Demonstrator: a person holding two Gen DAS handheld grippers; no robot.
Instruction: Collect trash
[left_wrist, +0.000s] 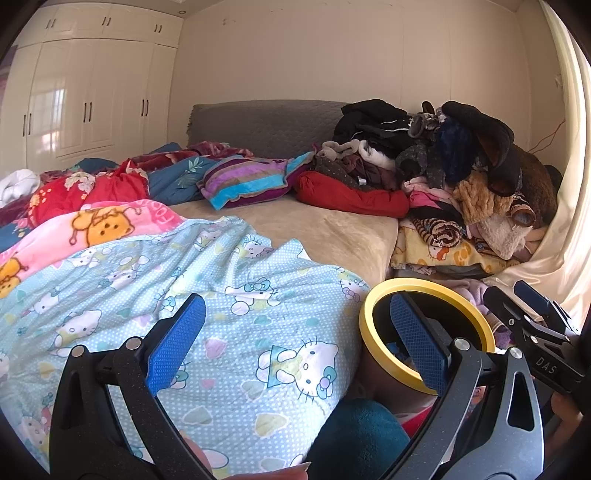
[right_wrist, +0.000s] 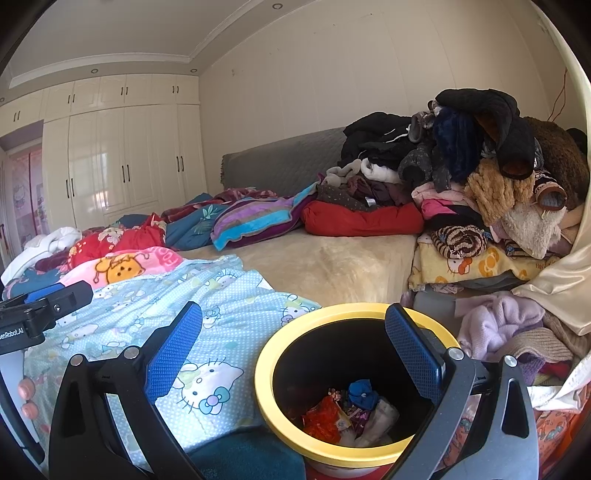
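A dark trash bin with a yellow rim (right_wrist: 266, 373) stands at the foot of the bed, low in the right wrist view. Inside lie crumpled wrappers (right_wrist: 325, 417) and a blue scrap (right_wrist: 362, 393). My right gripper (right_wrist: 295, 347) is open and empty, its right finger over the bin's mouth. In the left wrist view the bin's rim (left_wrist: 476, 314) shows at lower right. My left gripper (left_wrist: 295, 339) is open and empty above the Hello Kitty blanket (left_wrist: 221, 295). The right gripper's body (left_wrist: 535, 332) shows at that view's right edge.
The bed (right_wrist: 332, 258) carries rumpled blankets on the left and a tall pile of clothes (right_wrist: 480, 166) at the right. A striped pillow (right_wrist: 258, 218) and a red cushion (right_wrist: 362, 221) lie by the grey headboard. White wardrobes (right_wrist: 122, 162) line the far wall.
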